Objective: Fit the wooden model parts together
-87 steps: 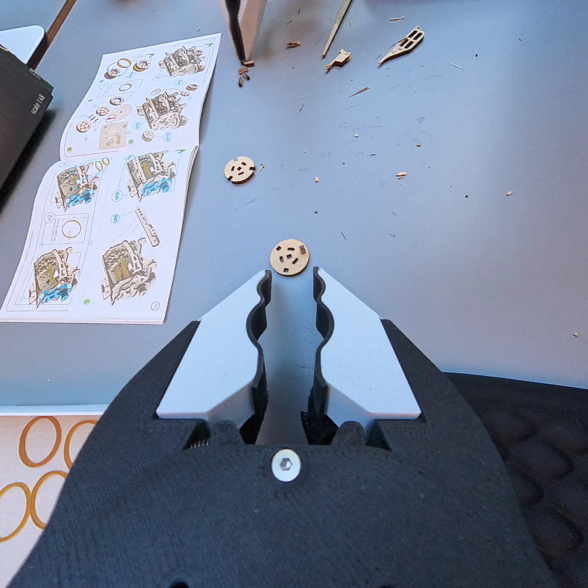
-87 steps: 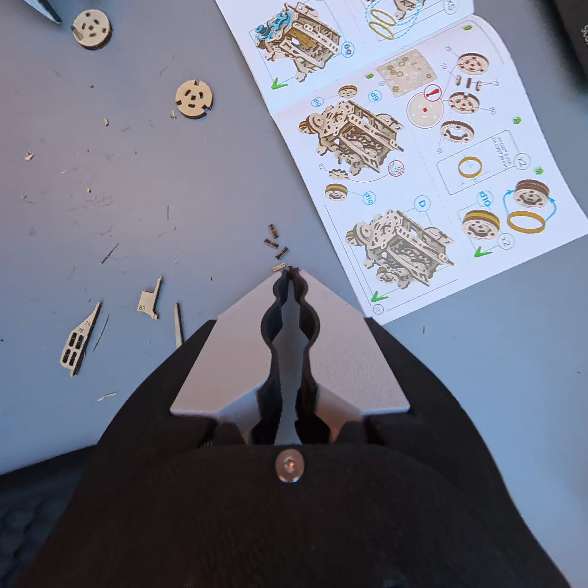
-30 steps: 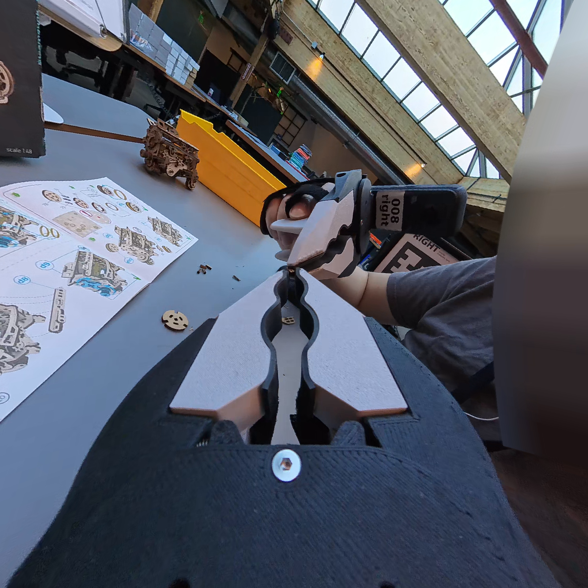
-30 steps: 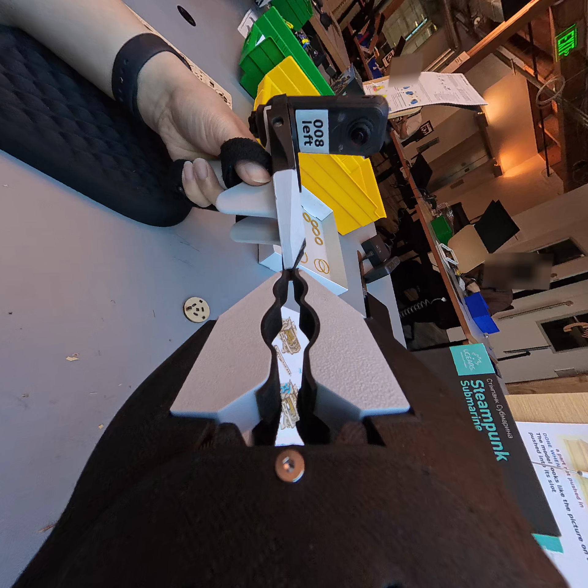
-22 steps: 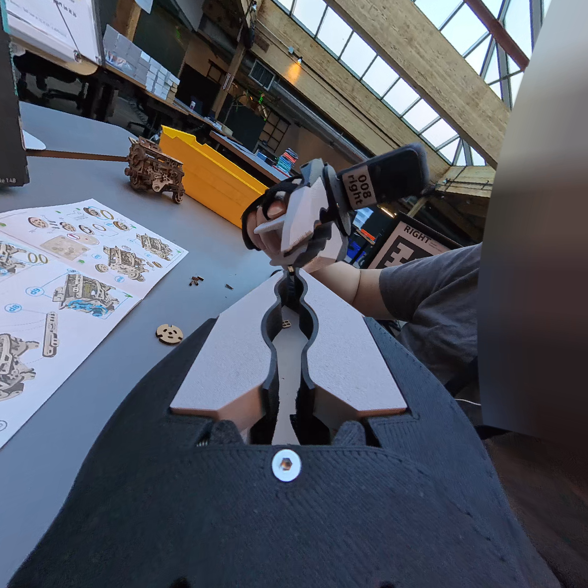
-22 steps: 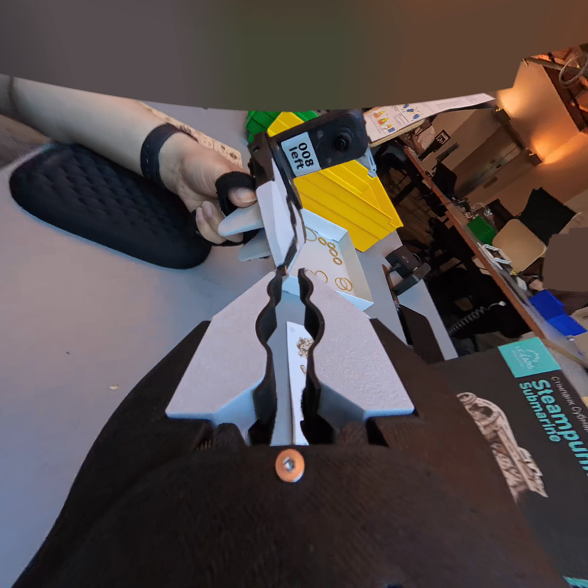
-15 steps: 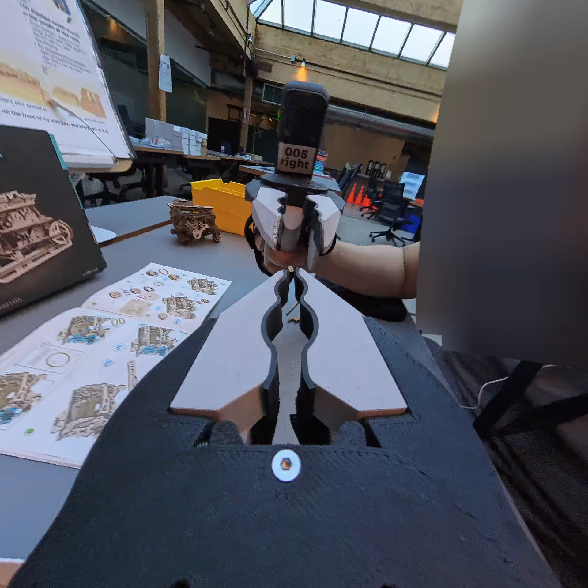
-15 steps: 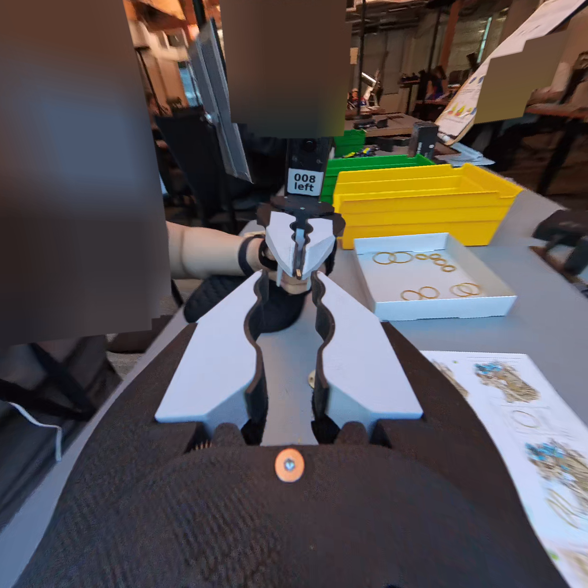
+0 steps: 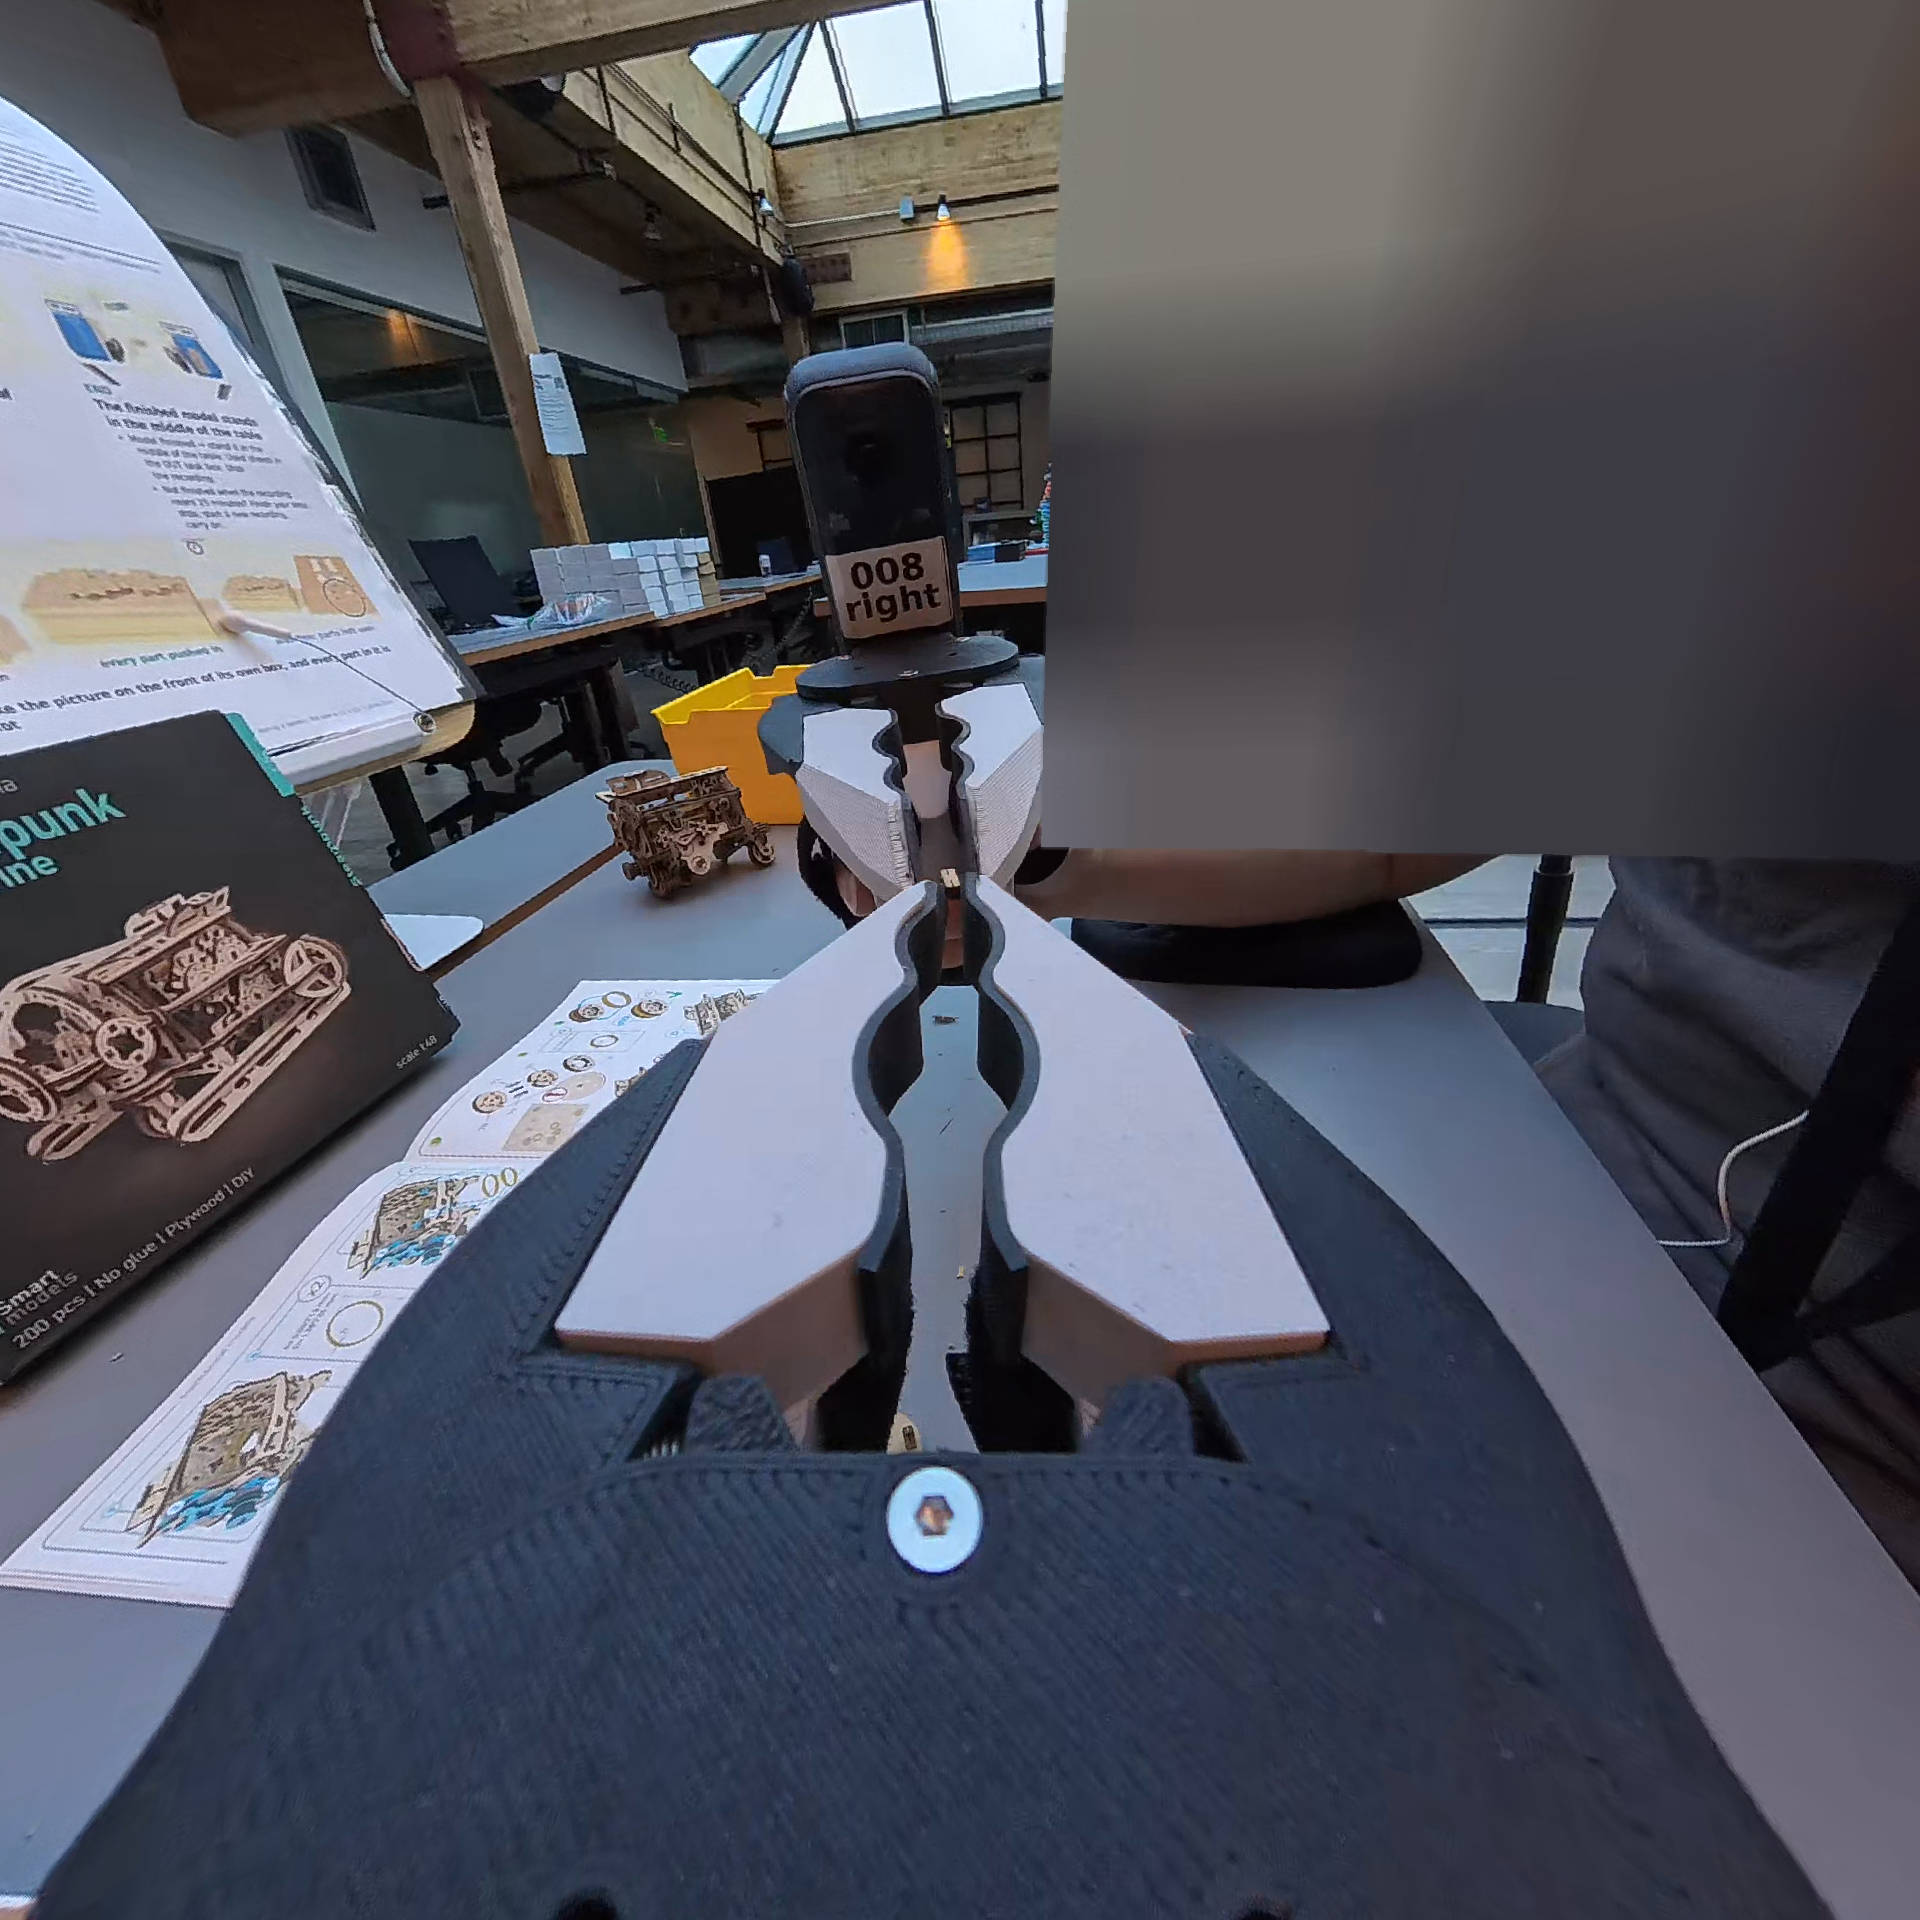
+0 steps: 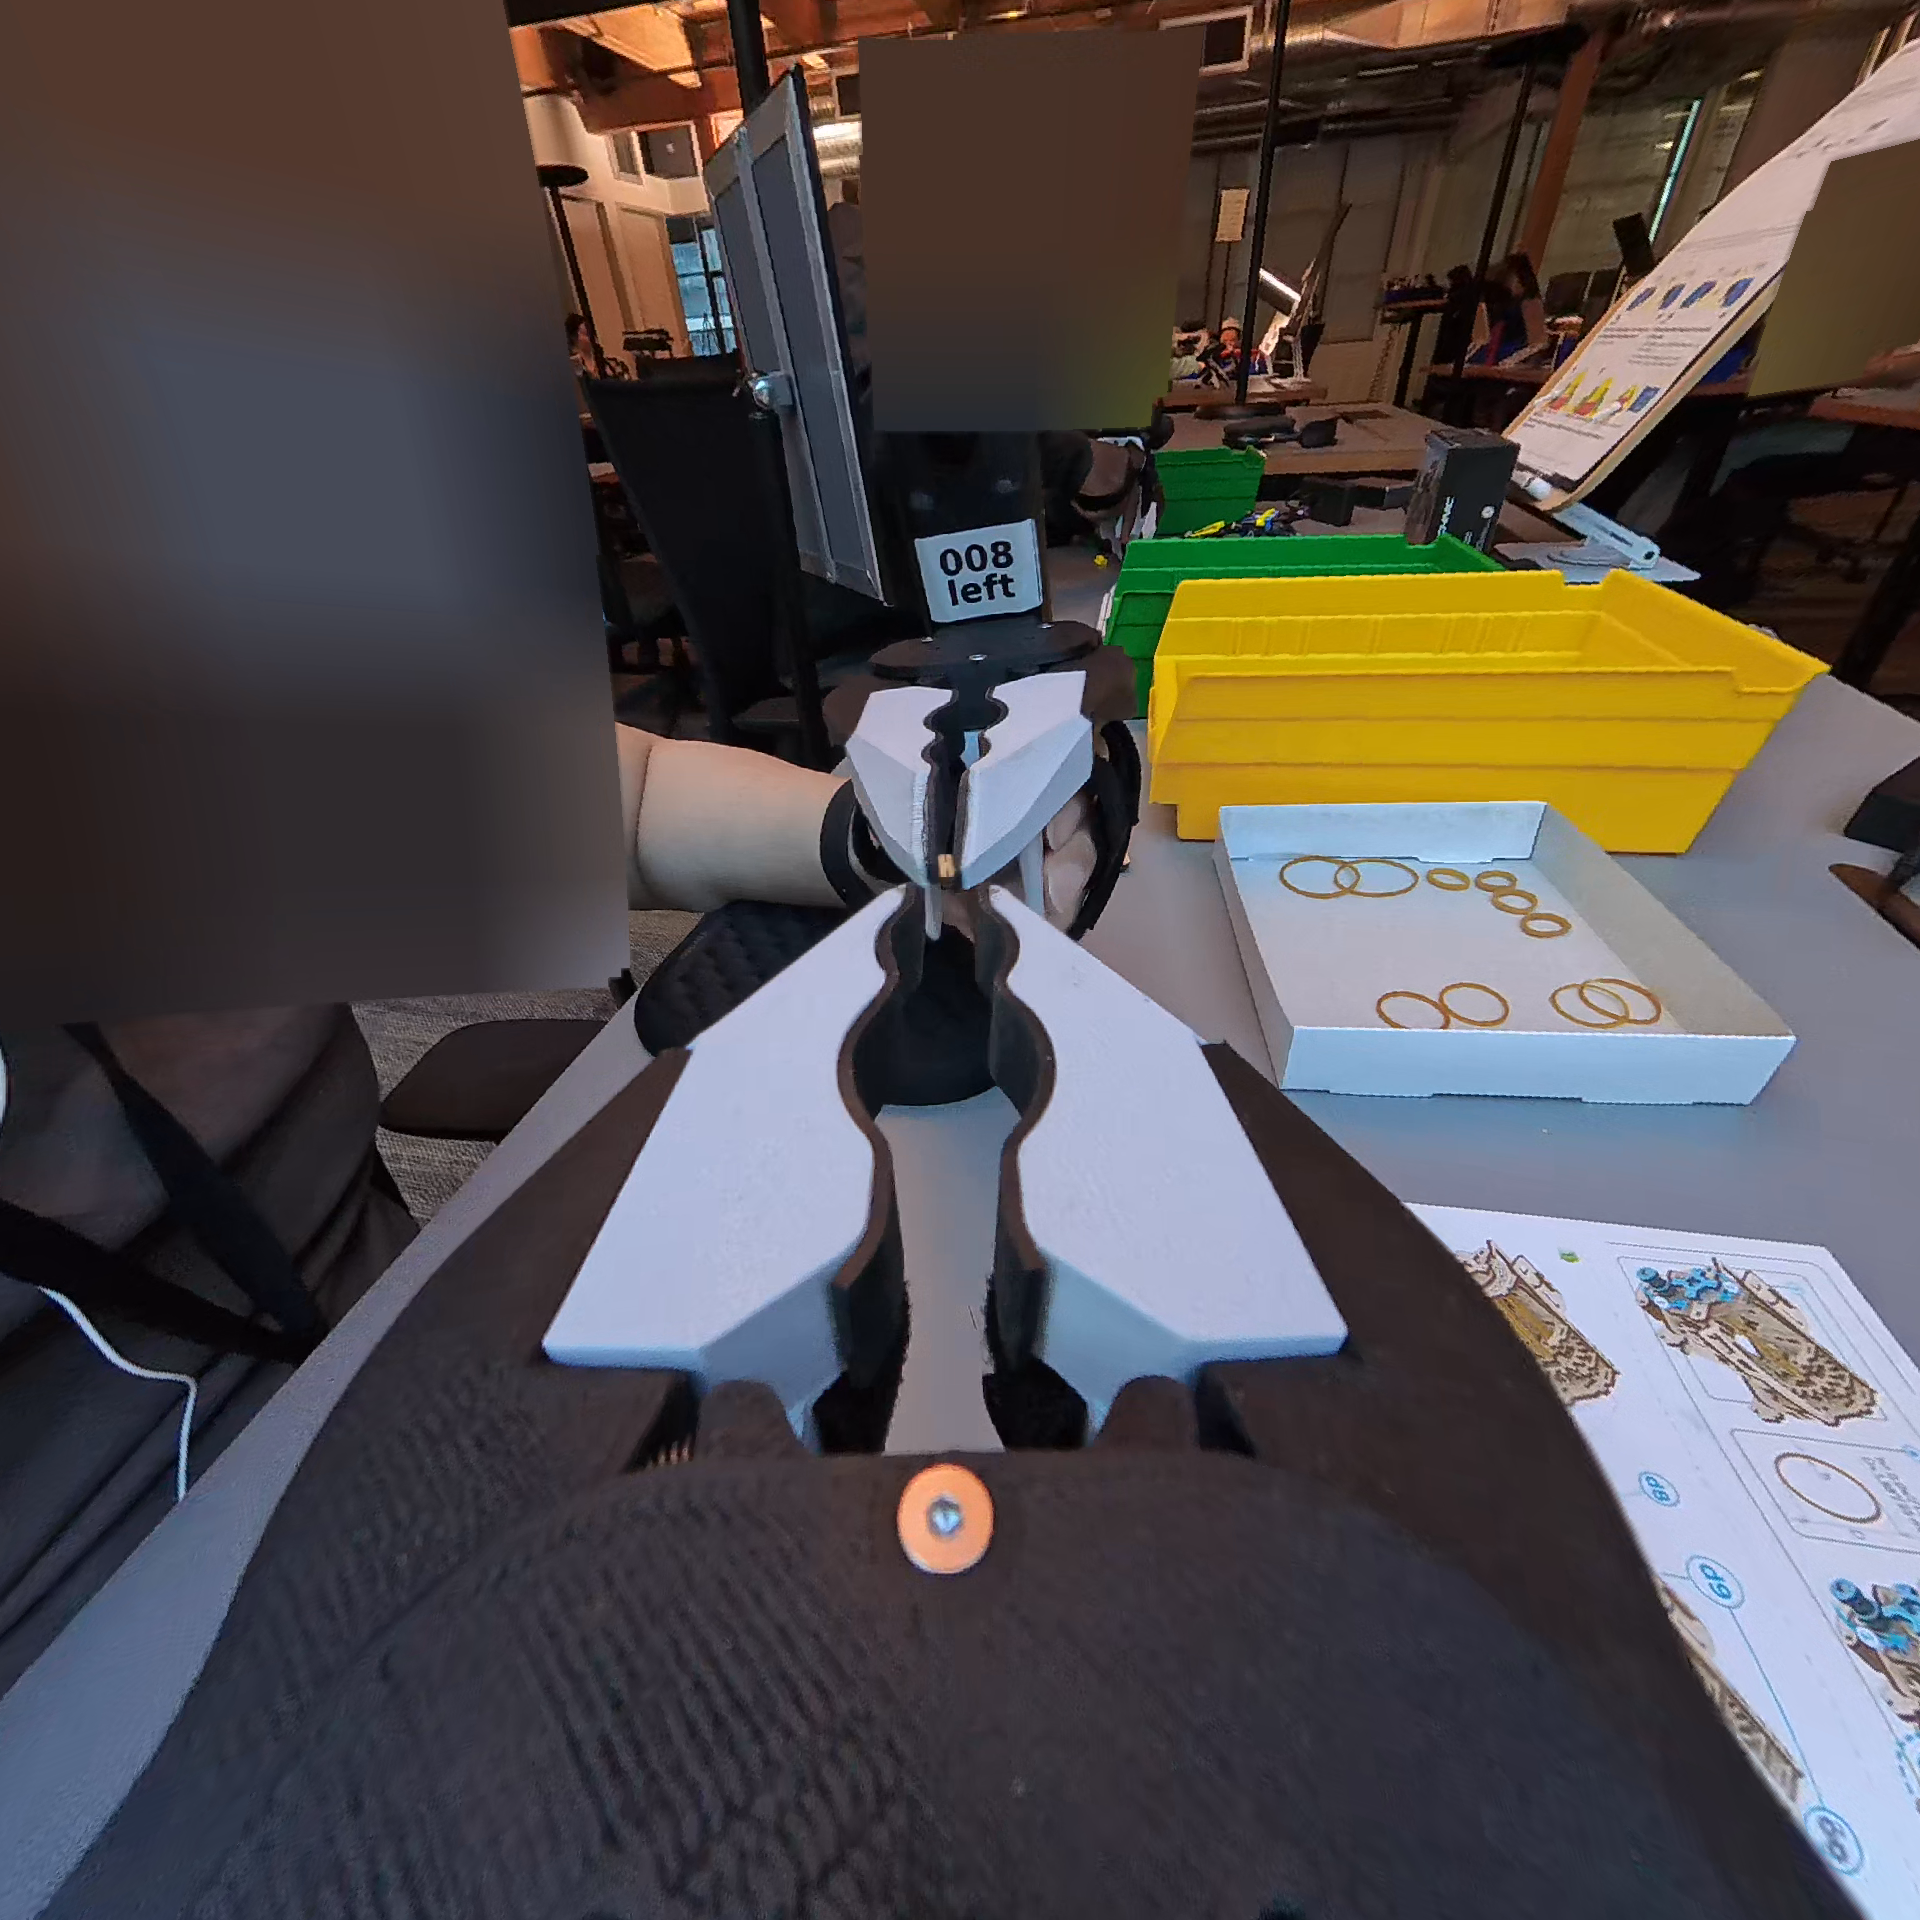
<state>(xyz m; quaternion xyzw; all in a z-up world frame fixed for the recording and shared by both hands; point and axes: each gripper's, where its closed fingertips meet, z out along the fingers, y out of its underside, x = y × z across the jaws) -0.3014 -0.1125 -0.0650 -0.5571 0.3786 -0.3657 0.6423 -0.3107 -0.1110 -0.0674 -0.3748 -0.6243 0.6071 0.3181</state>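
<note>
My left gripper [image 9: 948,899] is held above the grey table and shut on a small round wooden disc [image 9: 948,881], seen edge-on at its tips with a small tan peg in it. My right gripper [image 10: 943,920] faces it tip to tip, open and empty, very close to the disc [image 10: 945,864]. The left gripper also shows in the right wrist view [image 10: 943,878]. The right gripper also shows in the left wrist view [image 9: 935,831], its jaws apart. The disc's face is hidden between the fingers.
An open instruction booklet [image 9: 312,1299] lies on the table beside a black model box [image 9: 156,1018]. A finished wooden model [image 9: 686,826] stands farther back. A white tray [image 10: 1507,1081] of rubber bands and yellow bins [image 10: 1455,707] stand on the far side. A black wrist pad [image 9: 1247,945] lies at the edge. The tips of both grippers are at nearly the same place.
Both grippers lifted off the table, left with the disc and right with a peg, and met tip to tip. The right gripper has since opened and let go; the peg stays in the disc.
</note>
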